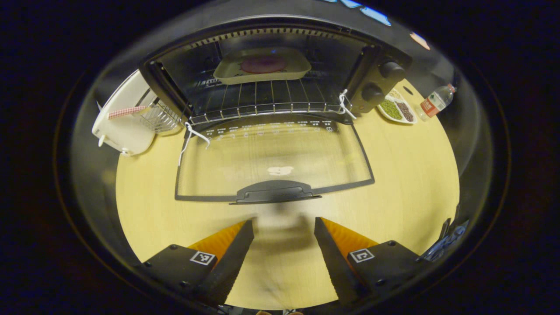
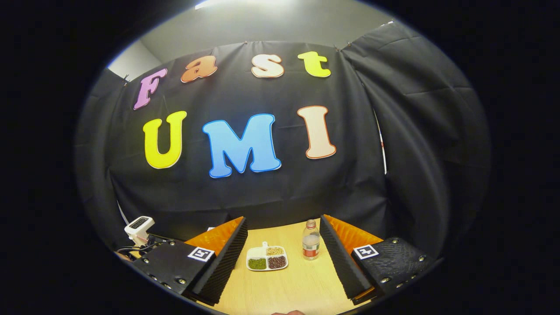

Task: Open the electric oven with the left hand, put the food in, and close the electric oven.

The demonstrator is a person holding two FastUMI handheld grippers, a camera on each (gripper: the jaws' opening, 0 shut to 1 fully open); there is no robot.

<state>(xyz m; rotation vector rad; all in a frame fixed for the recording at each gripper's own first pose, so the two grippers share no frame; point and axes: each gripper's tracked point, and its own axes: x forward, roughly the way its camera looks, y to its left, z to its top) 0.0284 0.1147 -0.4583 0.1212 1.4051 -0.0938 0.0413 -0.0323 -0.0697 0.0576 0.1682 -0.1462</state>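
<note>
Ahead of my left gripper (image 1: pixel 283 227), fingers spread and empty, the oven door (image 1: pixel 275 157) lies fully down on the counter (image 1: pixel 402 175). The food tray (image 1: pixel 261 65) sits on the rack inside, probably well seated. Only closing remains. My right gripper (image 2: pixel 283 227) hangs wide, holding nothing.
</note>
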